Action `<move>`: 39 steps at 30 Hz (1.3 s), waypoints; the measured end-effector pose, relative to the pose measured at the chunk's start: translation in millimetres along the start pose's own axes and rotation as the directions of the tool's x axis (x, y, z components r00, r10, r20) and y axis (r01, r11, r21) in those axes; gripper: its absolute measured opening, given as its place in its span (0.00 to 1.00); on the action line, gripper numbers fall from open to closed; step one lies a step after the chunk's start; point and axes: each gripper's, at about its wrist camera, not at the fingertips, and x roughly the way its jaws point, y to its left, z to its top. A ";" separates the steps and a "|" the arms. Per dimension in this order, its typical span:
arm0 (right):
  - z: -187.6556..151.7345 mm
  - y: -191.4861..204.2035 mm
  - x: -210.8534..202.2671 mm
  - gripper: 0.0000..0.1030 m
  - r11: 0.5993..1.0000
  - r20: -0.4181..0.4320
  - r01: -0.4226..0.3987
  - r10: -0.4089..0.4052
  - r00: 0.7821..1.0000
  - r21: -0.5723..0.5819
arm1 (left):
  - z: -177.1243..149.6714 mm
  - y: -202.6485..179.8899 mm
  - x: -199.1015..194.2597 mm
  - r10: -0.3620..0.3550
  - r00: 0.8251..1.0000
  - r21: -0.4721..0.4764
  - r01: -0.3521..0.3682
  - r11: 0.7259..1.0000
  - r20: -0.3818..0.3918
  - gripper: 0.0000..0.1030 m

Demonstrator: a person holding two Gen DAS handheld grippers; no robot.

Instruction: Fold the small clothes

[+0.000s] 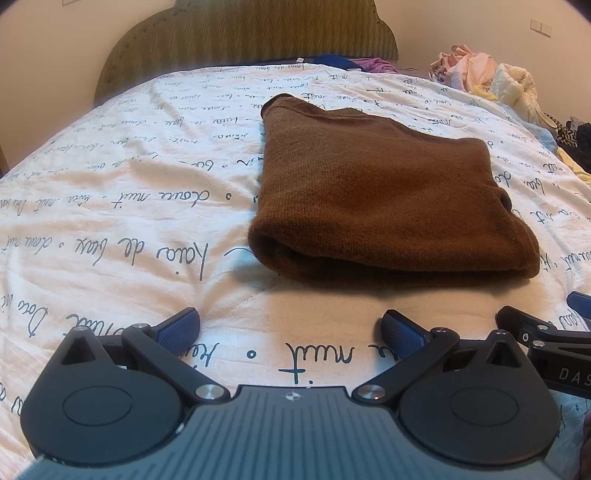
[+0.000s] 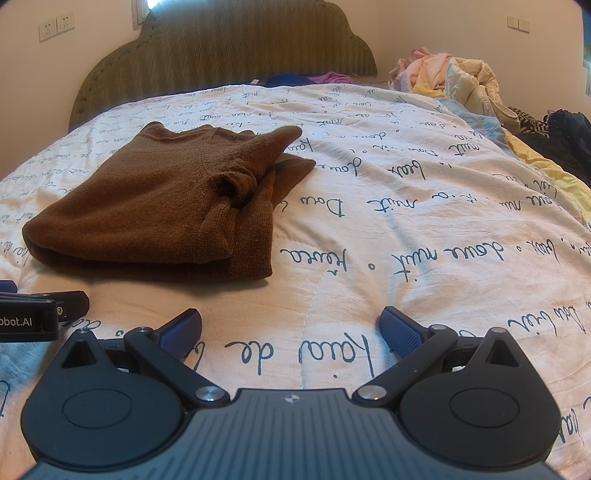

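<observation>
- Nearest me, my left gripper has its jaws spread wide and empty, blue ribbed pads hovering over the quilt.
- My right gripper is likewise spread wide, holding nothing.
- The right view catches "obot.AI" on the left gripper's body at its left edge; the left view shows "DAS" on the right gripper's.
- The white quilt carries looping dark script; I read "de" and "nuit".
- The folded brown knit sweater lies flat just beyond both grippers; only the right view shows its tucked sleeve cuff.
- Farthest: a green chevron-upholstered headboard and a heap of pastel clothes far right.
</observation>
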 end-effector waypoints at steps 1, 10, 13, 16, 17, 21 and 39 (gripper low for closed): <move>0.0 0.1 -0.1 1.00 1.000 -0.001 0.000 0.000 1.000 0.000 | 0.4 -0.3 -0.1 0.001 1.000 0.003 -0.001 1.000 -0.001 1.00; 5.7 -2.0 -6.0 1.00 1.000 -0.024 -0.028 0.028 0.999 -0.003 | 3.0 -1.5 -8.0 0.022 1.000 0.017 -0.022 1.000 -0.014 1.00; 7.5 -2.6 -10.0 1.00 0.999 -0.033 -0.043 0.043 0.999 0.002 | 3.0 -8.4 -15.7 0.038 0.999 0.049 -0.038 0.998 0.006 1.00; 7.6 -1.6 -10.1 1.00 0.999 -0.037 -0.045 0.045 0.998 -0.004 | 3.1 -13.6 -20.0 0.032 0.999 0.064 -0.033 0.997 0.014 1.00; 7.4 -1.4 -9.9 1.00 0.999 -0.039 -0.044 0.044 0.998 -0.005 | 3.3 -14.1 -20.3 0.030 0.999 0.062 -0.031 0.998 0.011 1.00; 7.3 -1.8 -10.2 1.00 0.999 -0.038 -0.049 0.049 0.998 0.000 | 3.2 -12.0 -20.7 0.027 1.000 0.046 -0.027 0.999 0.005 1.00; 9.2 -2.6 -12.5 1.00 0.999 -0.038 -0.053 0.052 0.998 -0.002 | 0.5 -9.8 -29.0 0.030 0.999 0.025 -0.031 0.999 0.036 1.00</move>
